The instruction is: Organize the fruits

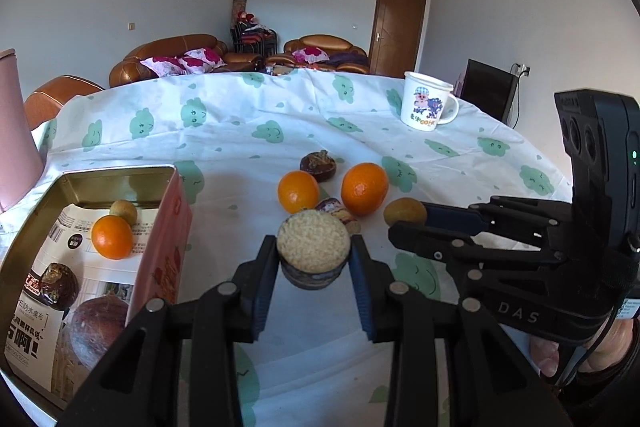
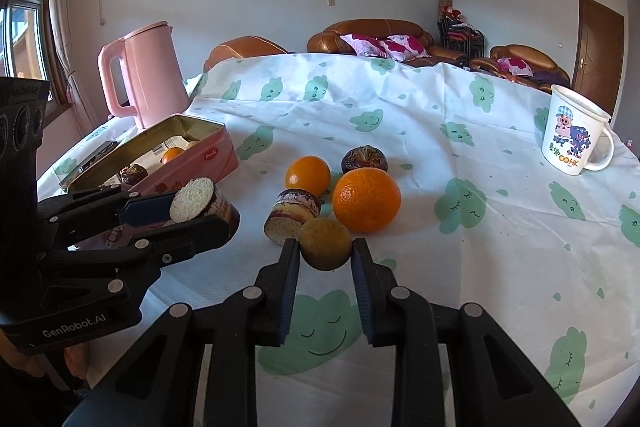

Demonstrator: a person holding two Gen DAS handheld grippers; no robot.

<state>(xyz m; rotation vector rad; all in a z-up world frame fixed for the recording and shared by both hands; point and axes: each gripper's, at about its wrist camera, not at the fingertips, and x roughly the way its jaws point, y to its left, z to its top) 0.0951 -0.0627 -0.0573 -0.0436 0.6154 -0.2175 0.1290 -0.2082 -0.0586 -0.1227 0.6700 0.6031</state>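
My left gripper (image 1: 314, 257) is shut on a dark cut fruit half with a pale grainy face (image 1: 313, 247), held above the cloth; it also shows in the right wrist view (image 2: 200, 203). My right gripper (image 2: 325, 249) is shut on a small yellow-brown fruit (image 2: 325, 243), seen from the left wrist view too (image 1: 405, 211). On the cloth lie two oranges (image 2: 307, 175) (image 2: 366, 200), a dark wrinkled fruit (image 2: 364, 158) and another cut half (image 2: 290, 217). The pink tin (image 1: 160, 247) at left holds an orange (image 1: 112, 237), a small yellow-brown fruit (image 1: 124, 211) and dark fruits (image 1: 56, 285).
A white cartoon mug (image 2: 574, 131) stands at the far right. A pink kettle (image 2: 146, 75) stands behind the tin. The table wears a white cloth with green cloud prints (image 2: 440, 107). Sofas and a door lie beyond the table.
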